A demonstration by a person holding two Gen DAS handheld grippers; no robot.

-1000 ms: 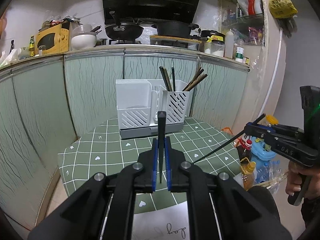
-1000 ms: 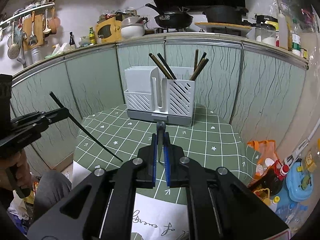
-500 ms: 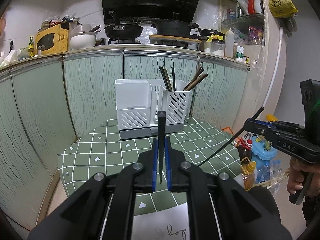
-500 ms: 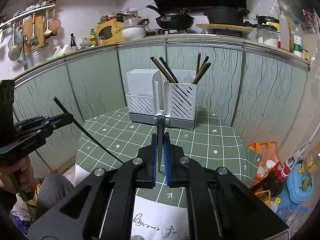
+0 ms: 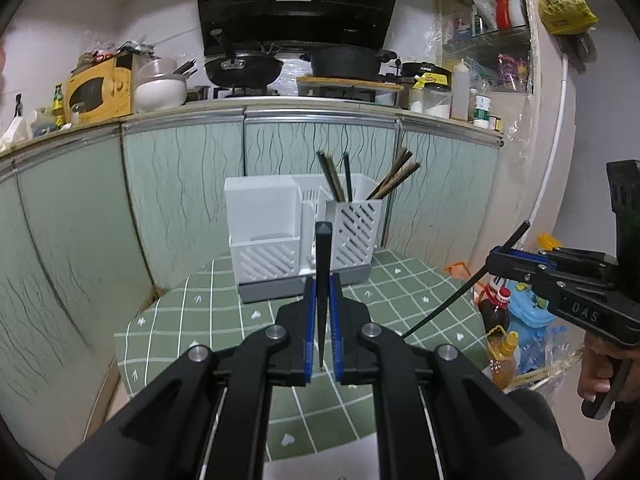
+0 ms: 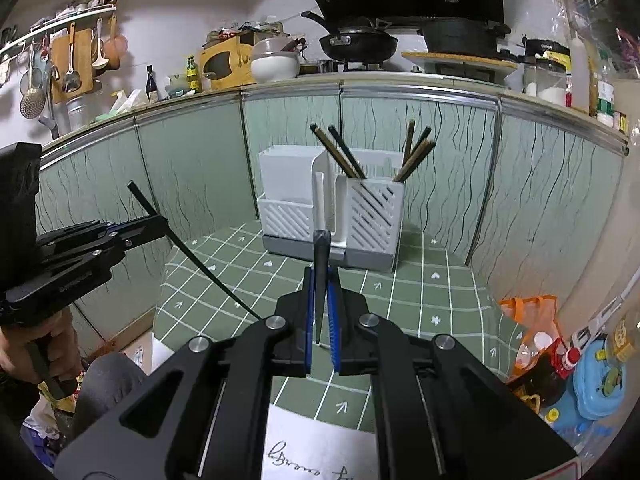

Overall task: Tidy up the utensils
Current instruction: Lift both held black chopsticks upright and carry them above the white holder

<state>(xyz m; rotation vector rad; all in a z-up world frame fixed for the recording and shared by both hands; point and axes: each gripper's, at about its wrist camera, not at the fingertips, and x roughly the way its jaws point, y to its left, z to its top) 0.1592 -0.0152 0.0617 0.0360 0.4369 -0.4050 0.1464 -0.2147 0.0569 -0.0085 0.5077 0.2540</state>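
A white utensil holder (image 5: 304,232) stands at the far side of the green checked table (image 5: 224,304), with several chopsticks in its slotted right compartment (image 5: 354,228). My left gripper (image 5: 322,284) is shut on a black chopstick (image 5: 322,264) that points up, short of the holder. My right gripper (image 6: 321,276) is shut on another black chopstick (image 6: 320,276), also short of the holder (image 6: 332,208). Each gripper shows in the other's view, the right one (image 5: 492,258) at the table's right, the left one (image 6: 160,222) at its left, chopsticks slanting down.
Green cabinet fronts (image 5: 180,200) curve behind the table under a counter with pans and a yellow microwave (image 5: 100,92). Bottles and bags (image 6: 560,360) sit on the floor to the right. A sheet of paper (image 6: 320,452) lies at the table's near edge.
Both grippers have come a little closer to the holder, each still holding its chopstick. The right gripper has dropped slightly in the left wrist view.
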